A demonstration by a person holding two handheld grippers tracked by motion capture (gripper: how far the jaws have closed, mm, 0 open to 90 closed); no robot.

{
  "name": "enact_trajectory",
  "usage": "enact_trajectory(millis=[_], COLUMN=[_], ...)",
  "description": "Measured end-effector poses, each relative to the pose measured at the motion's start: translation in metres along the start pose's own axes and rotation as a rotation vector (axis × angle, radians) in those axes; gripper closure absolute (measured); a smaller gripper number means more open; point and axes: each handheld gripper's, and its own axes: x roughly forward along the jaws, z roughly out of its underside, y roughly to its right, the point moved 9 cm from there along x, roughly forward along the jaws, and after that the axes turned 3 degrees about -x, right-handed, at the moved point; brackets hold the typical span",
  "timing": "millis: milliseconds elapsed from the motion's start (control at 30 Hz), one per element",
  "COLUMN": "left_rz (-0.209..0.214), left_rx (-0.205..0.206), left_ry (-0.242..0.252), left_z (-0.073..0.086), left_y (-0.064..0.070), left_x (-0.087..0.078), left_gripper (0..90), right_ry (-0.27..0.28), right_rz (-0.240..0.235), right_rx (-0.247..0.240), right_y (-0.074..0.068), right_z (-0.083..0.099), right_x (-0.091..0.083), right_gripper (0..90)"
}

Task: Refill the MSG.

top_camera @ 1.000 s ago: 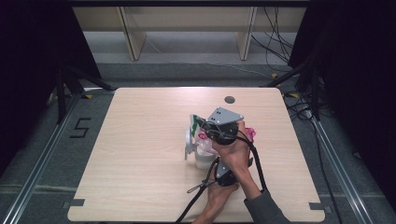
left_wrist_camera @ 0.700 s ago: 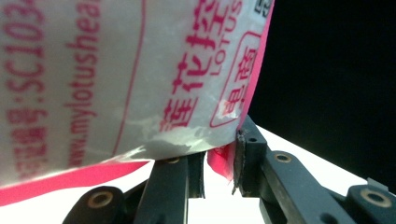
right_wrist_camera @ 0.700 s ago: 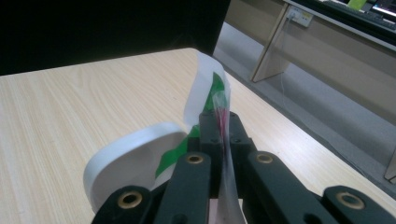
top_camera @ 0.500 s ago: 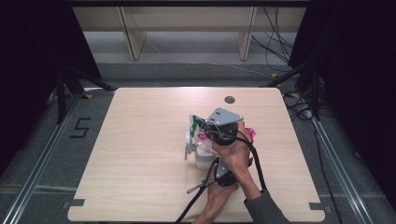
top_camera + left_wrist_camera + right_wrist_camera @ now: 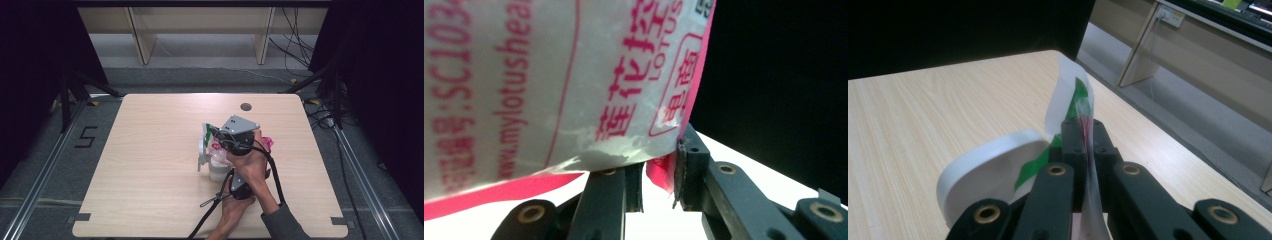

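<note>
Right of centre in the high view, a thin plastic bag (image 5: 216, 142) printed in red is held above the pale wooden surface (image 5: 150, 170) between both tools. The left gripper (image 5: 659, 172) has its fingers closed on the bag's pink bottom edge; the right gripper (image 5: 1087, 137) pinches the film flat. It looks light, limp and slippery, best gripped at the seams. Shelving (image 5: 200, 30) stands in the upper frame, dark curtains at both sides.

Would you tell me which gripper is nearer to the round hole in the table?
Right. The right gripper, pinching a packet, sits just short of the hole; the left gripper is farther back toward the person.
</note>
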Motion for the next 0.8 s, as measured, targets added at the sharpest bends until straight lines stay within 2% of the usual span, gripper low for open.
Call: enact_trajectory(millis=[33, 67, 100, 167, 233, 267, 300, 433, 533, 600, 733, 800], left_rz=[-0.007, 0.007, 0.006, 0.004, 0.004, 0.006, 0.006, -0.001, 0.004, 0.004, -0.014, 0.004], left_rx=[0.006, 0.004, -0.005, 0.011, -0.002, -0.004, -0.001, 0.011, -0.006, 0.012, 0.005, 0.010], left_ry=[-0.006, -0.003, 0.006, -0.001, 0.014, 0.013, -0.001, 0.013, 0.020, 0.006, 0.009, 0.005], left_z=[0.0007, 0.0002, -0.0013, -0.0034, -0.0042, -0.0034, -0.0021, -0.0035, -0.0028, -0.0020, -0.0031, -0.0017], left_y=[-0.0011, -0.0004, 0.0006, 0.0009, 0.0023, 0.0021, 0.0015, 0.0015, 0.0026, 0.0015, 0.0008, 0.0013], left_x=[-0.0001, -0.0002, -0.0002, -0.0023, -0.0011, -0.0003, -0.0008, -0.0004, 0.0008, -0.0004, 0.0002, 0.0000], left_gripper=[76.4, 76.4, 76.4, 76.4, 76.4, 76.4, 76.4, 76.4, 76.3, 76.4, 76.3, 76.4], right_ry=[-0.007, -0.009, -0.005, 0.008, 0.007, -0.001, -0.007, 0.002, -0.005, -0.008, 0.002, -0.007], right_rz=[0.002, -0.001, 0.001, -0.001, 0.001, 0.005, 0.006, 0.002, 0.007, 0.003, 0.004, 0.004], right_rx=[0.004, 0.000, 0.016, -0.003, 0.006, -0.010, -0.005, 0.003, -0.005, -0.017, -0.022, -0.013], right_y=[-0.0002, -0.0008, -0.0014, -0.0006, -0.0026, -0.0022, -0.0028, -0.0030, -0.0022, -0.0020, -0.0035, -0.0025], right_z=[0.0014, 0.0016, 0.0008, -0.0034, -0.0045, -0.0034, -0.0018, -0.0030, -0.0011, -0.0007, -0.0033, -0.0010], right_x=[0.0010, 0.0011, -0.0003, -0.0032, -0.0042, -0.0028, -0.0014, -0.0029, -0.0007, -0.0001, -0.0012, 0.0001], right_gripper=[89.9, 89.9, 89.9, 89.9, 89.9, 89.9, 89.9, 90.0, 89.9, 89.9, 89.9, 89.9])
